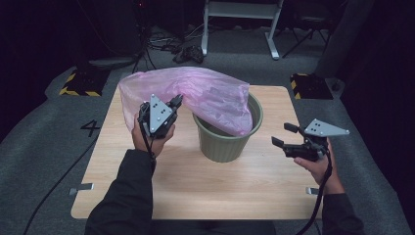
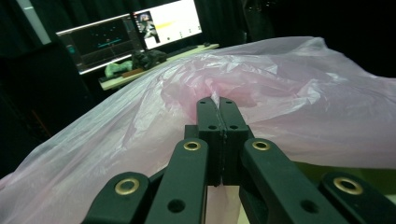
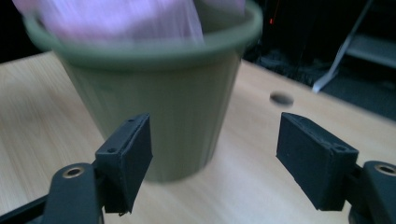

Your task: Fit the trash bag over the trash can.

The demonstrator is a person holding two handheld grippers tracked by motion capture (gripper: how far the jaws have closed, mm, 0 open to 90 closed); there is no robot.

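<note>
Left of centre in the high view, the left gripper point(image 1: 177, 102) has its jaws clamped together on a fold of the pink plastic bag point(image 1: 195, 95); the bag drapes from there across the frame's middle, part of it already inside the green bin point(image 1: 227, 142) on the wooden table point(image 1: 195, 191); the right gripper point(image 1: 284, 135), at the right, hangs near the bin with jaws wide apart and empty; lining looks to be the step, so it should catch the bag's free edge and spread it over the rim without tipping the bin.
</note>
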